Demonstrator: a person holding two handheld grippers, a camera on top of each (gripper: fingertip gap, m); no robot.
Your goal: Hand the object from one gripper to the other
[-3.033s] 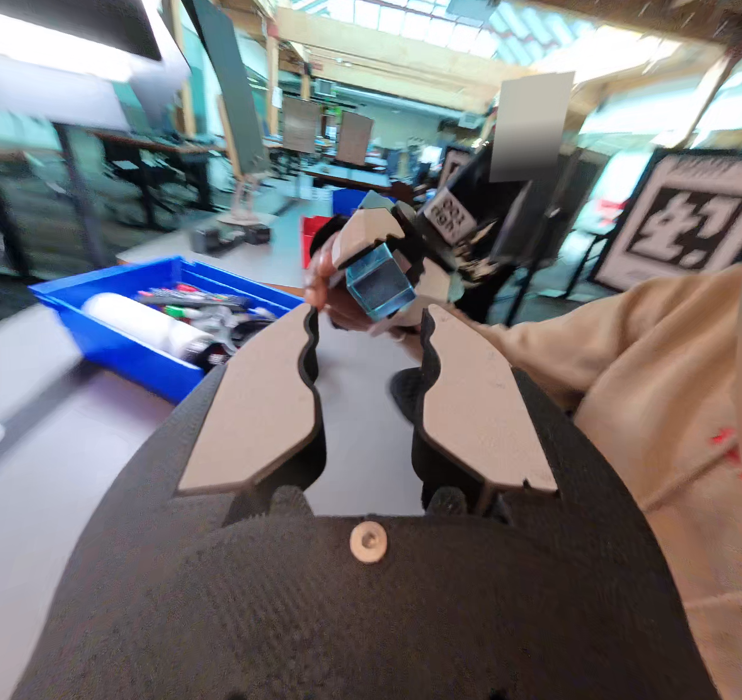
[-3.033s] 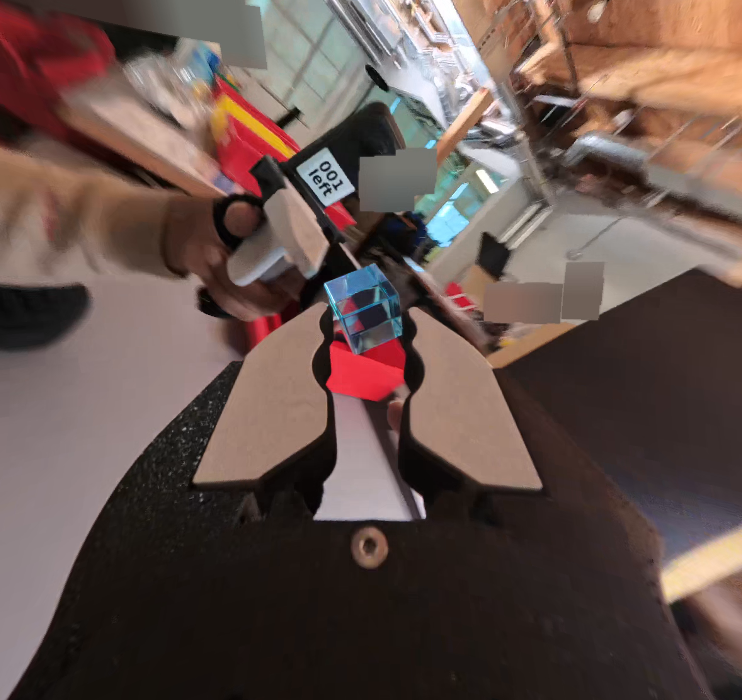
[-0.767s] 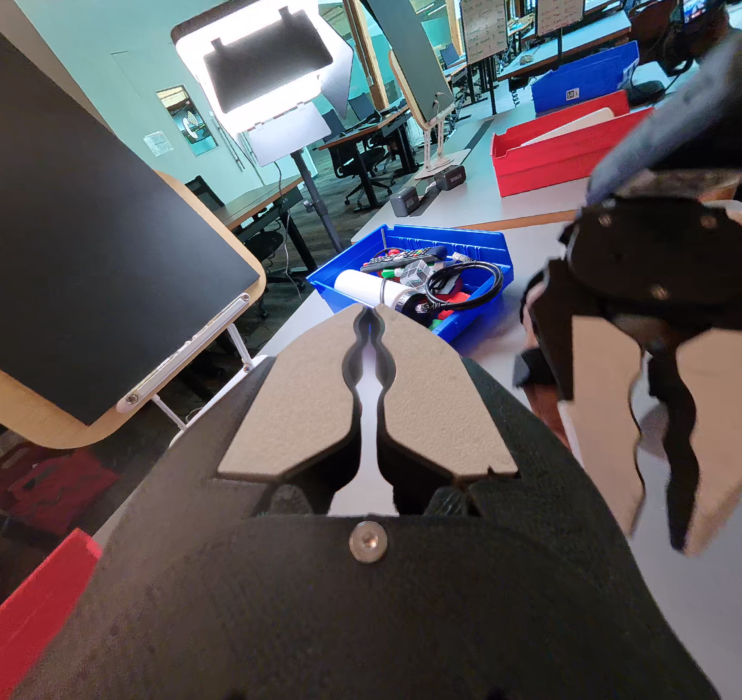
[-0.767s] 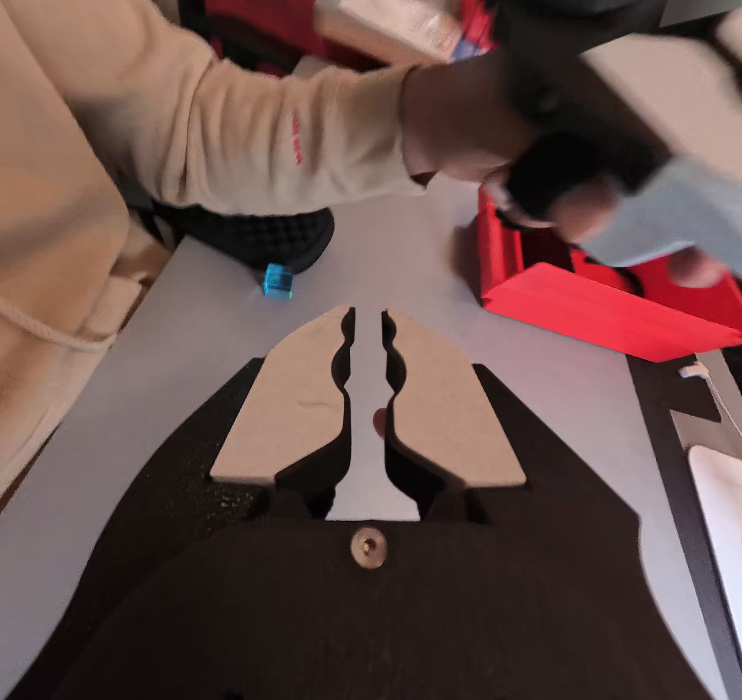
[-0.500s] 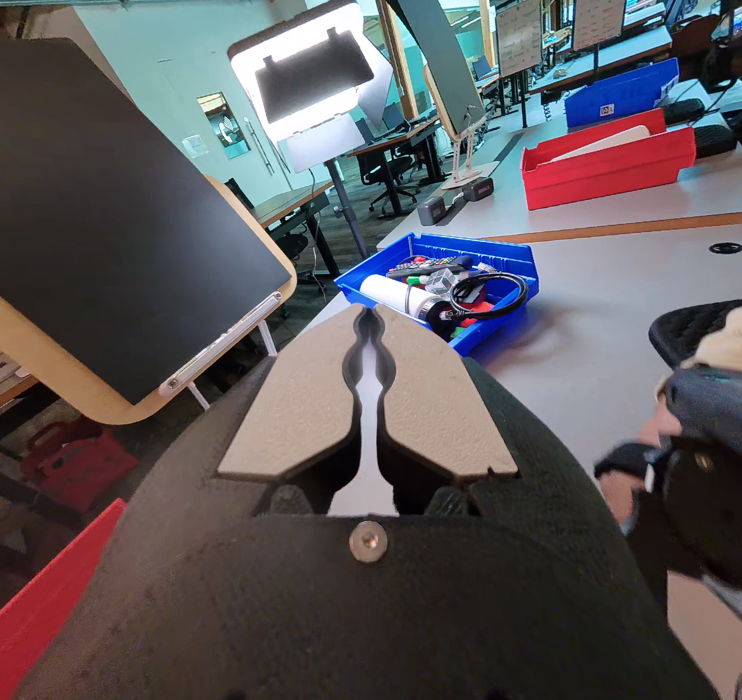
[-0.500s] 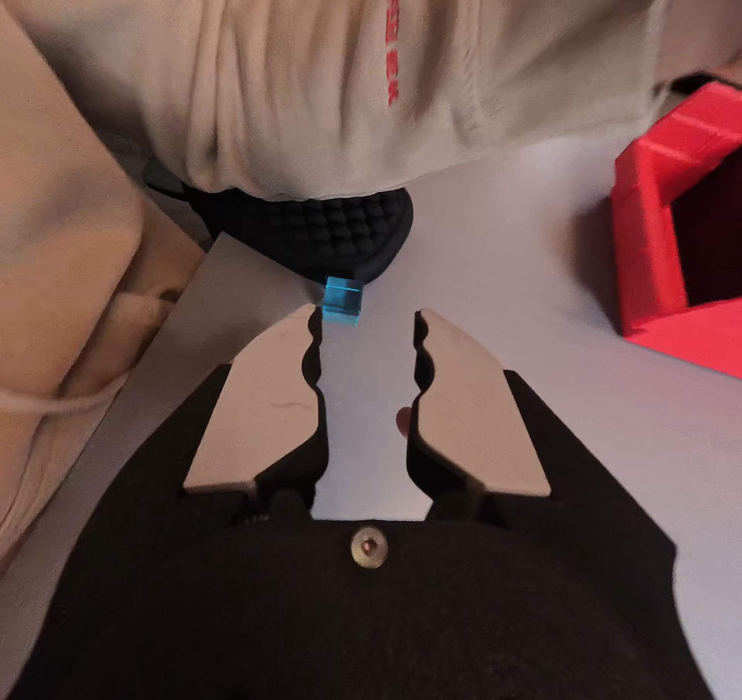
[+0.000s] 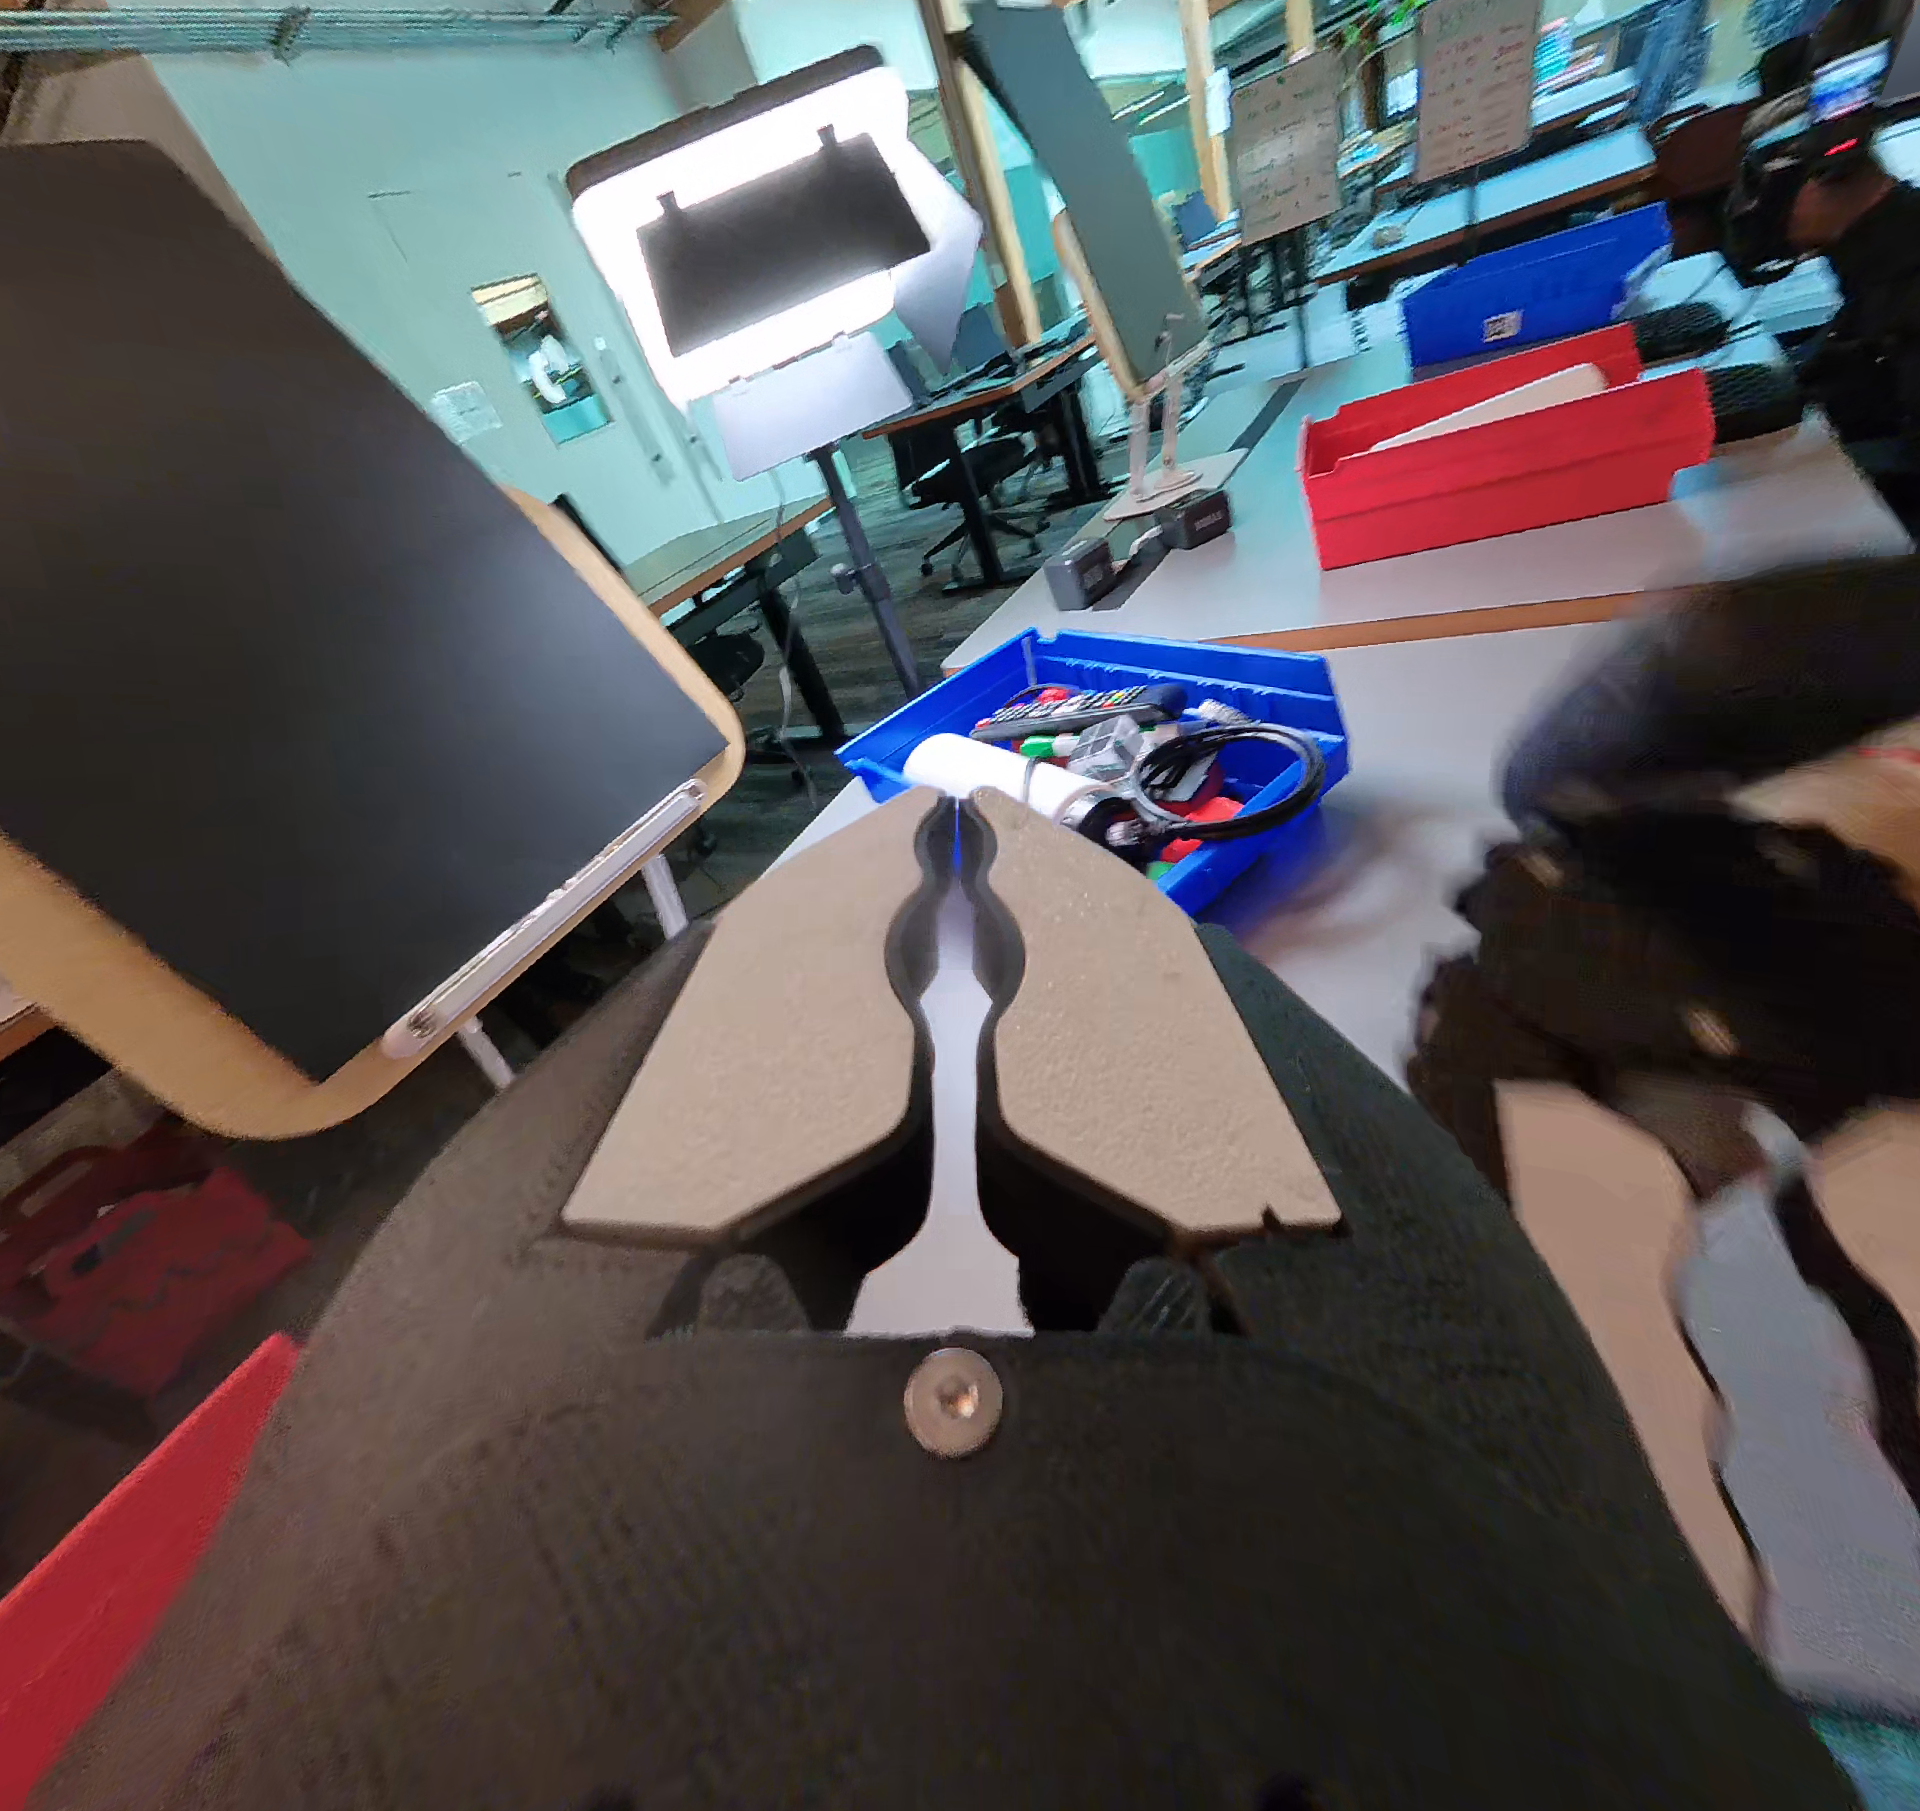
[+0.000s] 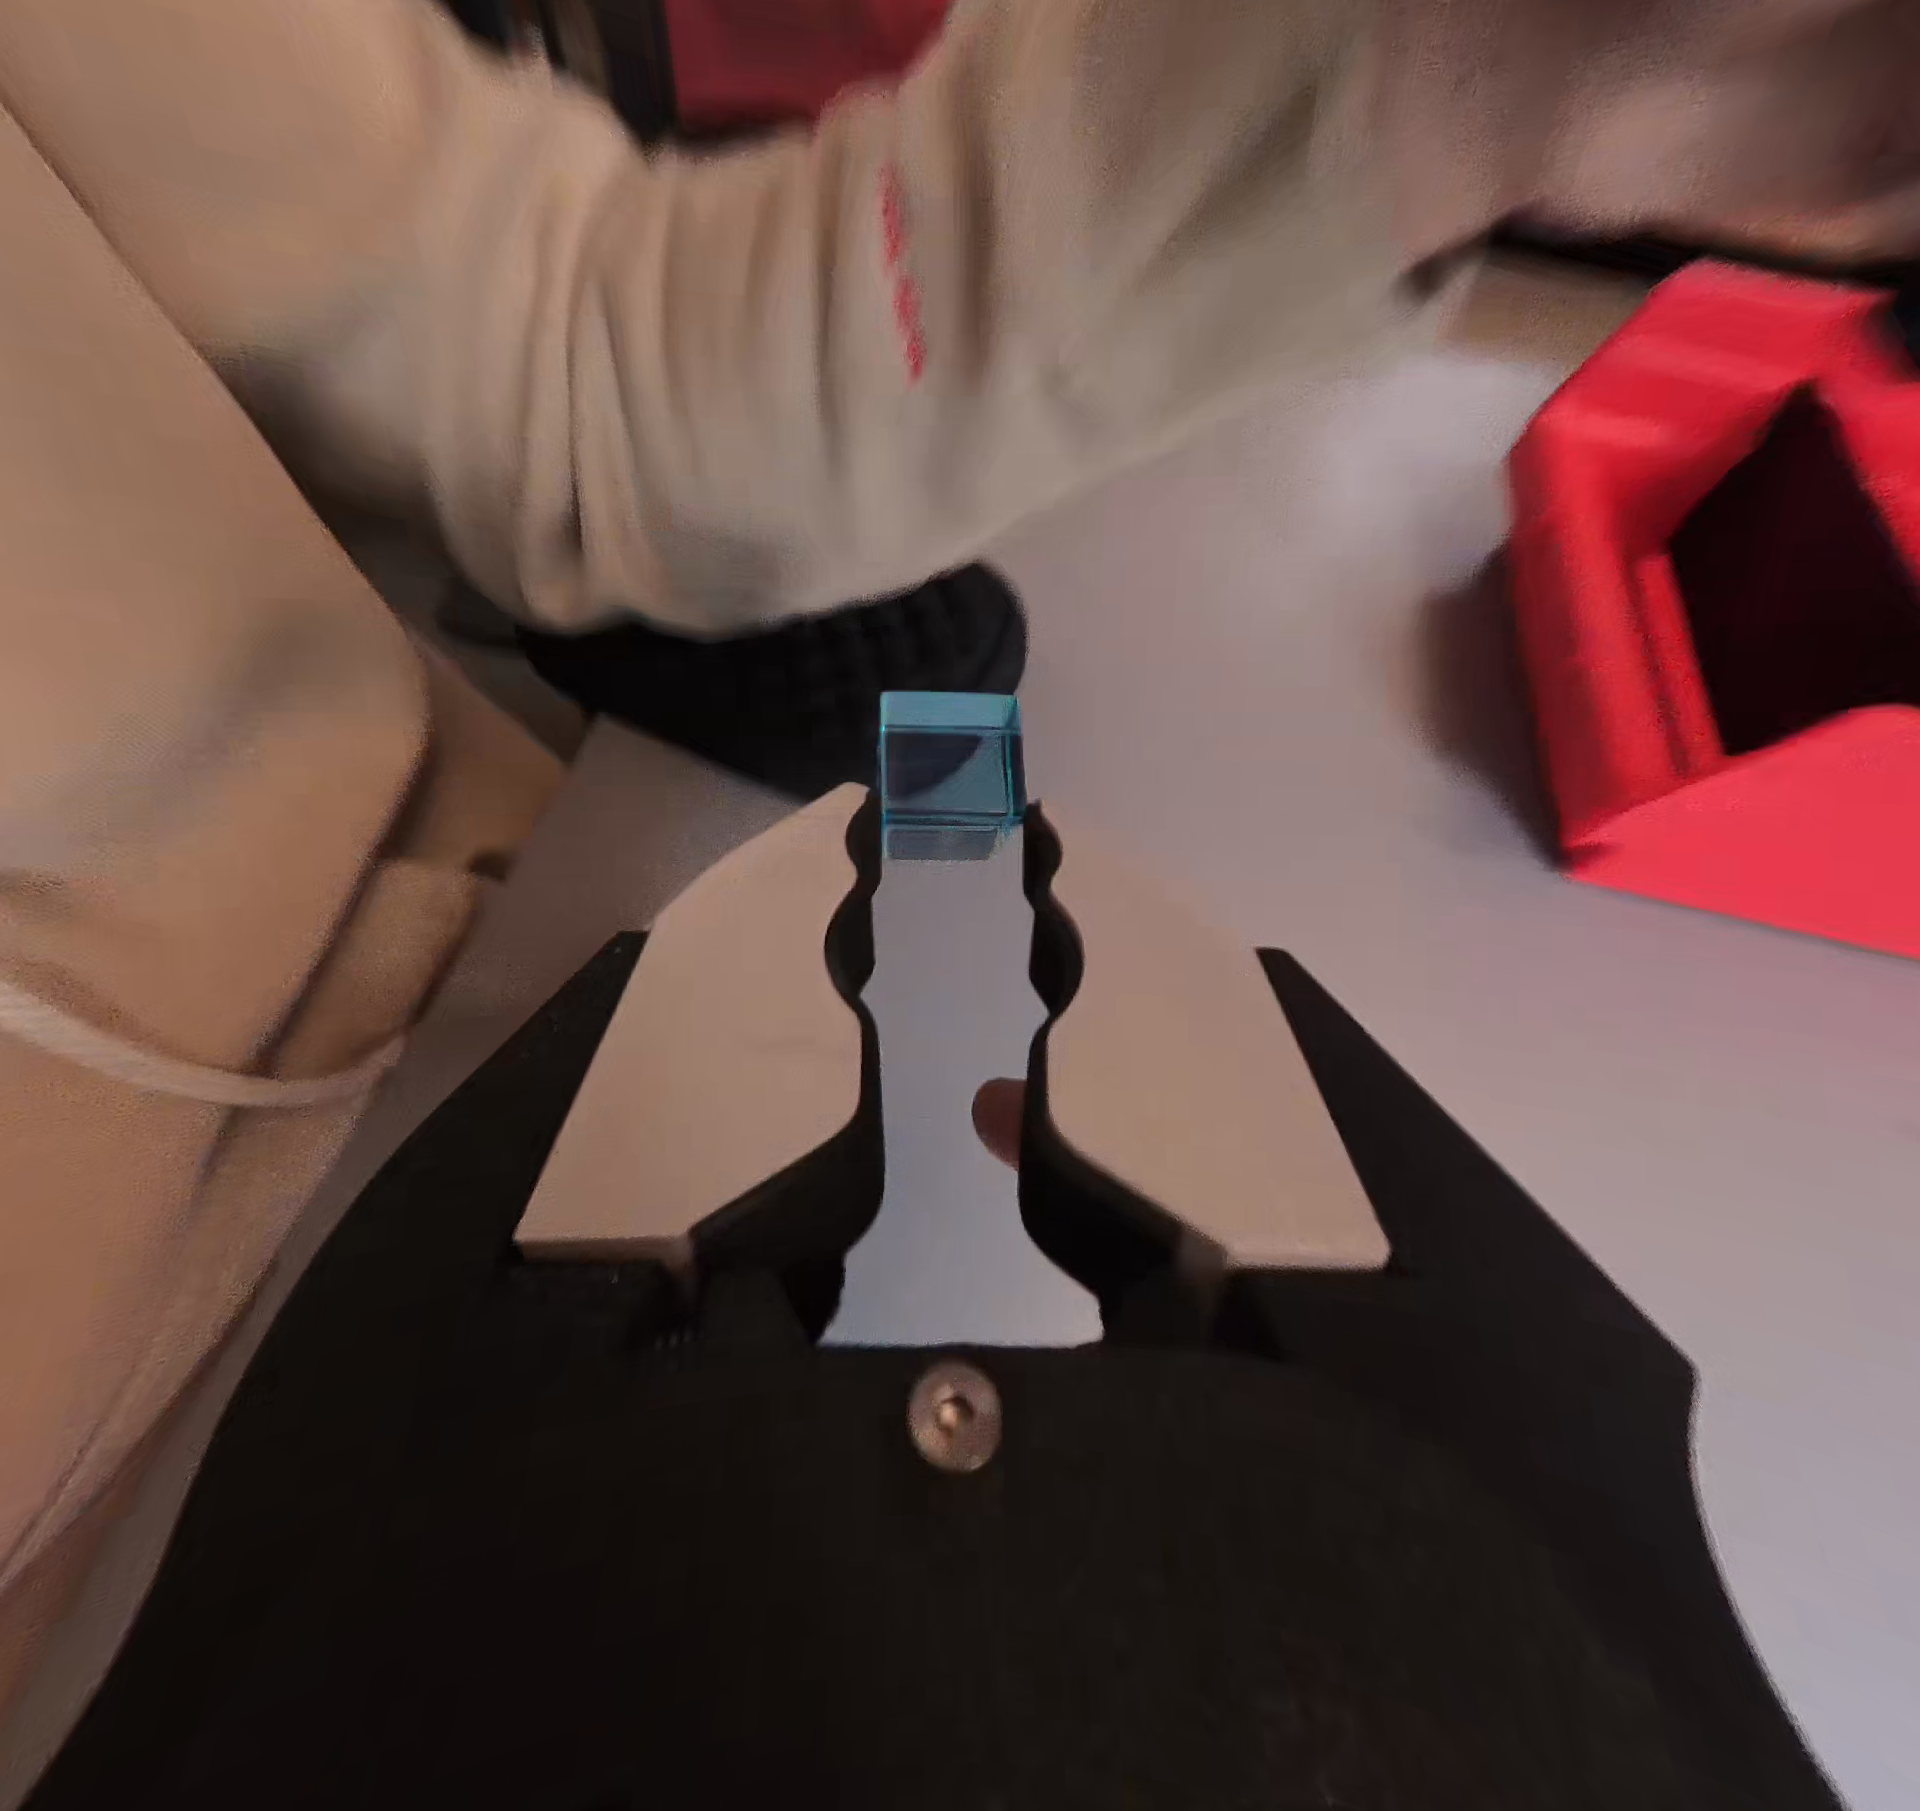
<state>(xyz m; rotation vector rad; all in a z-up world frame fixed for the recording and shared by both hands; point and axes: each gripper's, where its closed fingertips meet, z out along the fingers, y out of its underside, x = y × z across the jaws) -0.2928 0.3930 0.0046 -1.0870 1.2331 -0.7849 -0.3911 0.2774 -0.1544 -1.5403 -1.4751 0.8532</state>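
The right gripper (image 8: 948,805) is seen closed to a narrow gap that matches the small translucent blue cube (image 8: 945,769), which sits squarely between the two fingertips, apparently touched on both side faces; whether it is lifted clear of the grey tabletop (image 8: 1299,930) or resting on it cannot be told. The left gripper (image 7: 958,805) is nearly closed, only a thin slit showing, and nothing is held in it. The cube is judged light, rigid and smooth-faced, so likely slippery; the flat opposite faces should be taken squarely, near the middle. At twelve o'clock beyond the cube a beige sleeve (image 8: 727,307) is seen, and at two o'clock a red plastic bin (image 8: 1714,670).
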